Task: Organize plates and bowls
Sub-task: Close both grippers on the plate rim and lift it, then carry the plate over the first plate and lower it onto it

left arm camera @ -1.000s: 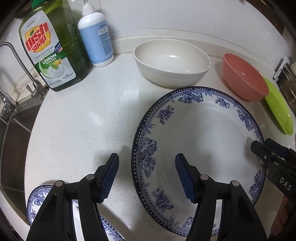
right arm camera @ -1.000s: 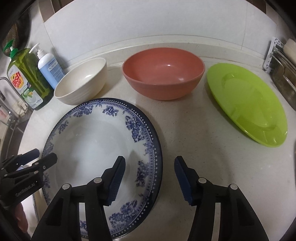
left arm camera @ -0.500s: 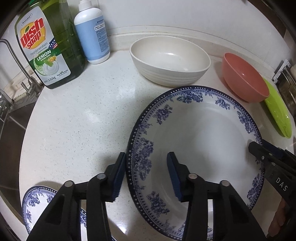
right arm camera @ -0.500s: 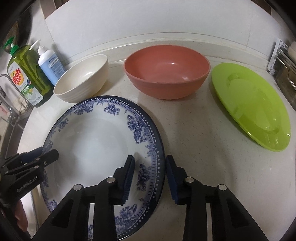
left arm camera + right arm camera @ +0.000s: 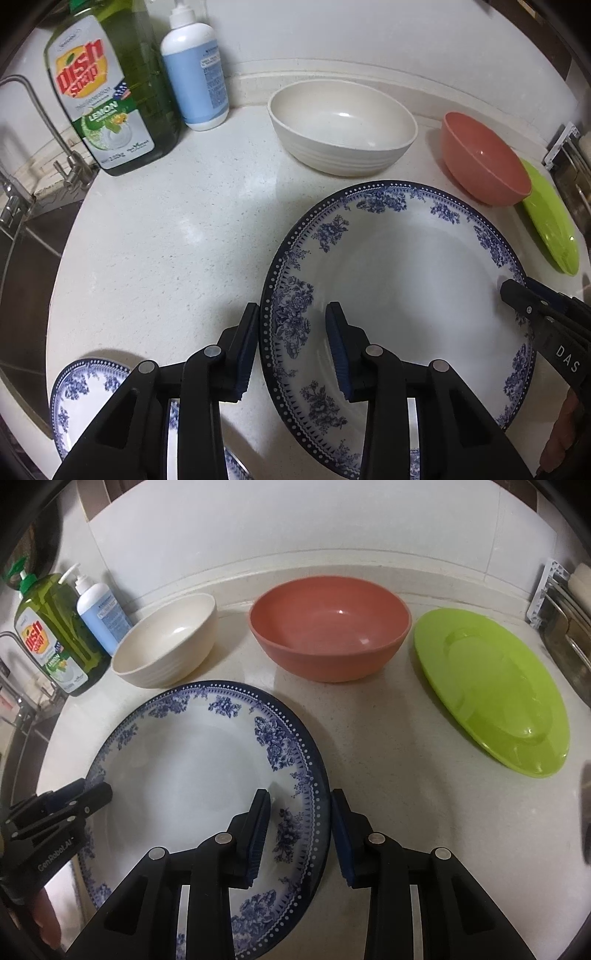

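A large blue-and-white floral plate (image 5: 406, 277) lies on the white counter. My left gripper (image 5: 291, 332) straddles its left rim, one blue pad outside the edge and one inside, both touching it. On the opposite rim of the plate (image 5: 184, 768), my right gripper (image 5: 299, 812) holds the edge the same way. Each gripper shows in the other's view: the right gripper (image 5: 517, 295) at the far rim, the left gripper (image 5: 96, 794) likewise. Behind the plate stand a cream bowl (image 5: 341, 127) and a coral bowl (image 5: 328, 635). A lime green plate (image 5: 487, 690) lies at the right.
A small blue-and-white plate (image 5: 85, 398) sits at the near left, partly under my left gripper. A dish soap bottle (image 5: 107, 96) and a white pump bottle (image 5: 195, 74) stand at the back left beside the sink and tap (image 5: 22, 110). A metal rack (image 5: 565, 627) borders the right.
Both grippers moved in over the large plate's opposite rims, and their jaws narrowed from wide open until the pads met the rim.
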The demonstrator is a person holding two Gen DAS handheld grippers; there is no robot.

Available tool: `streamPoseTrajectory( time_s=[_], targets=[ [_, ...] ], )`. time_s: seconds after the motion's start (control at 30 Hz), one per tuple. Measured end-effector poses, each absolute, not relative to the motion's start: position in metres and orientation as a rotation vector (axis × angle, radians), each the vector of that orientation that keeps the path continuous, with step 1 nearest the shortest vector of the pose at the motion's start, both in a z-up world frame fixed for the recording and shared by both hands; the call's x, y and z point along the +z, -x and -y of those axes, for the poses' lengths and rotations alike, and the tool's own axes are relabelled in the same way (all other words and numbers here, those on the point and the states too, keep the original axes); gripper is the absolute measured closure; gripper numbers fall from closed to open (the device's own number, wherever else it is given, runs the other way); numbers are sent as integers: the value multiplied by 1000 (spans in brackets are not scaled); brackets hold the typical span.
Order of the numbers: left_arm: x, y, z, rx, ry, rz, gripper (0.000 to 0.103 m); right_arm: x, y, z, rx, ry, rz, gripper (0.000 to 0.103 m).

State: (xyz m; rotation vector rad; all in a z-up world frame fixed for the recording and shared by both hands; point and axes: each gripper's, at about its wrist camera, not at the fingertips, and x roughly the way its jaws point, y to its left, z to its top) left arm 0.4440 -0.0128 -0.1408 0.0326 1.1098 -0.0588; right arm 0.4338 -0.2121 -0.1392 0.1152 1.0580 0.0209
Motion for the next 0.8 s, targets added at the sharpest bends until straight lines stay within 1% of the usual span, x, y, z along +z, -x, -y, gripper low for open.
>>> streamPoseTrajectory(
  time_s=[0.43, 0.8],
  targets=[
    [-98, -400, -18, -27, 14, -1017, 67, -98, -400, 184, 61, -42, -974, 69],
    [-68, -353, -76, 77, 56, -939, 67, -74, -371, 128, 167, 1, -917, 69]
  ],
)
